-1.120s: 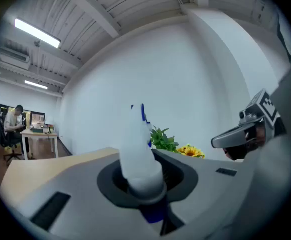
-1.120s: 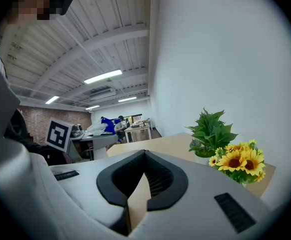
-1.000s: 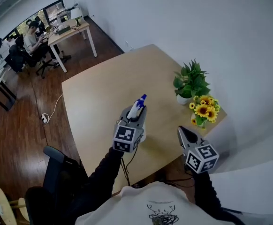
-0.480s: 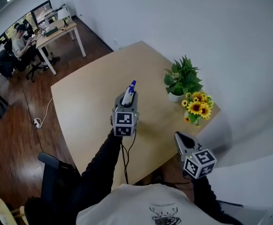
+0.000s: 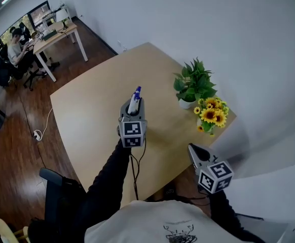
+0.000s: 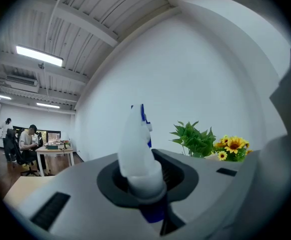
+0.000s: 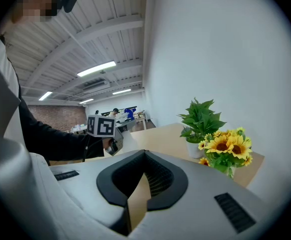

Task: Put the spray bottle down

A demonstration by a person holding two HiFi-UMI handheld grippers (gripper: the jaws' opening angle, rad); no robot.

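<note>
The translucent white plastic spray bottle with blue nozzle, clamped upright near its neck between the left gripper's jaws, seems light, stiff and slippery, so that narrow neck looks the surest hold; the right gripper is pinched closed on nothing.

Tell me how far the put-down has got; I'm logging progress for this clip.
Done: the white plastic spray bottle with a blue nozzle is upright over the light wooden table. In hand: the left gripper has its fingers clamped on it; whether its base touches the tabletop is hidden. Left: set it down and open the fingers. The right gripper is empty.
</note>
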